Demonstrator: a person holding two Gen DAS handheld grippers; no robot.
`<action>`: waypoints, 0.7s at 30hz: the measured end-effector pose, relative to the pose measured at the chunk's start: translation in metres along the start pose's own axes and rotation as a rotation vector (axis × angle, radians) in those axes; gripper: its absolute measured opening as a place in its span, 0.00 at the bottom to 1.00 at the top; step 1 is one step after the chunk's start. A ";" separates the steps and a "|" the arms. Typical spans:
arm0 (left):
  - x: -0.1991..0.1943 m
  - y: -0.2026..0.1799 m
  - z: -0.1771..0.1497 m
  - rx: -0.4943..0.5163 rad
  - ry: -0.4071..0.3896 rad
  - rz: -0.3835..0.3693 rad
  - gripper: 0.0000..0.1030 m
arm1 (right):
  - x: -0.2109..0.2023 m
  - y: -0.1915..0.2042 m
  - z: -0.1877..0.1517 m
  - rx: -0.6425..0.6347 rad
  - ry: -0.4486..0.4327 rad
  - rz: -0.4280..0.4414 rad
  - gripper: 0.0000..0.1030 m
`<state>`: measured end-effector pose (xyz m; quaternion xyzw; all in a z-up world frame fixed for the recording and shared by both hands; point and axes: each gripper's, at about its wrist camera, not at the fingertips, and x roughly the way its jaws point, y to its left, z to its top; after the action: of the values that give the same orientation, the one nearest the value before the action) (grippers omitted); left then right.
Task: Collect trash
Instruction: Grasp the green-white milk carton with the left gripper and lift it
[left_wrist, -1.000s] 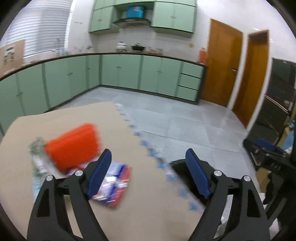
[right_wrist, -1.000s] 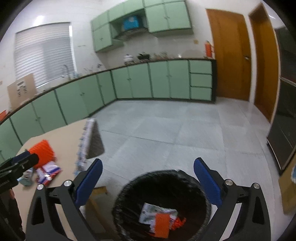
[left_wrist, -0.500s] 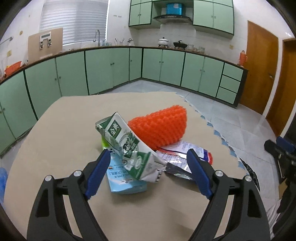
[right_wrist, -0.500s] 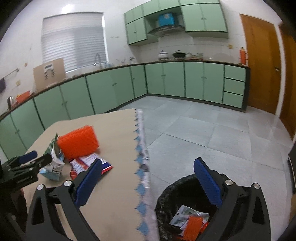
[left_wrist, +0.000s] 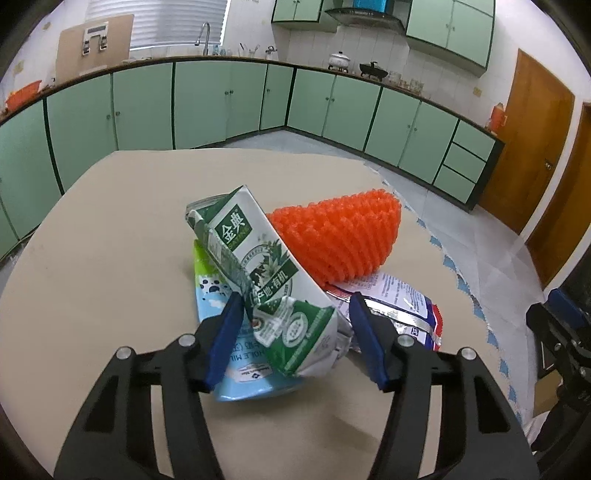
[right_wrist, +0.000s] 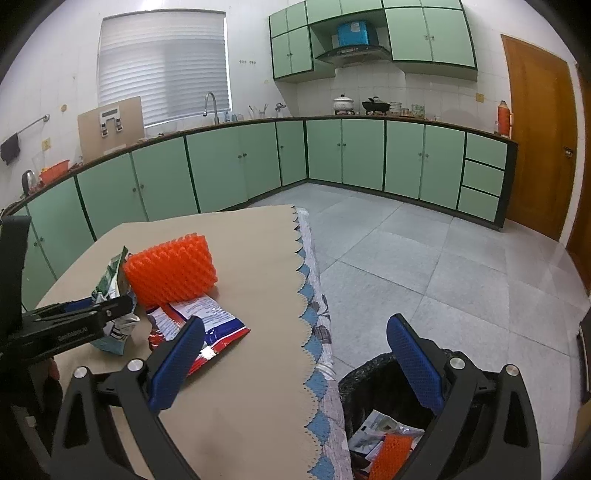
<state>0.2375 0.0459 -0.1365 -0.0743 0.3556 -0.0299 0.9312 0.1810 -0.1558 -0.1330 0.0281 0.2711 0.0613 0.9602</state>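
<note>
Straddling a crushed green-and-white milk carton on the tan table, the left gripper, jaws spread, could drag the blue pouch underneath along; the right gripper hangs open.

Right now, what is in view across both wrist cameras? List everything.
carton: 1, green and white, crumpled, on the table between the left fingers
blue pouch: 1, flat under the carton
orange pad: 1, bumpy, behind the carton
wrapper: 1, red, white and blue, flat beside the pad
table: 1, beige
bin: 1, black, on the floor by the table, trash inside
left gripper: open around the carton
right gripper: open, above the table edge and bin
</note>
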 end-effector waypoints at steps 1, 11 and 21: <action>-0.002 0.000 -0.002 -0.003 -0.006 -0.002 0.53 | 0.001 0.001 0.000 -0.002 0.001 0.002 0.94; -0.030 0.014 -0.013 0.015 -0.047 -0.009 0.44 | 0.002 0.021 0.000 -0.038 0.000 0.046 0.94; -0.043 0.044 -0.027 -0.029 -0.004 0.038 0.52 | 0.003 0.042 -0.005 -0.068 0.010 0.088 0.94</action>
<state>0.1879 0.0908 -0.1353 -0.0812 0.3556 -0.0067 0.9311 0.1765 -0.1140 -0.1350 0.0072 0.2722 0.1129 0.9556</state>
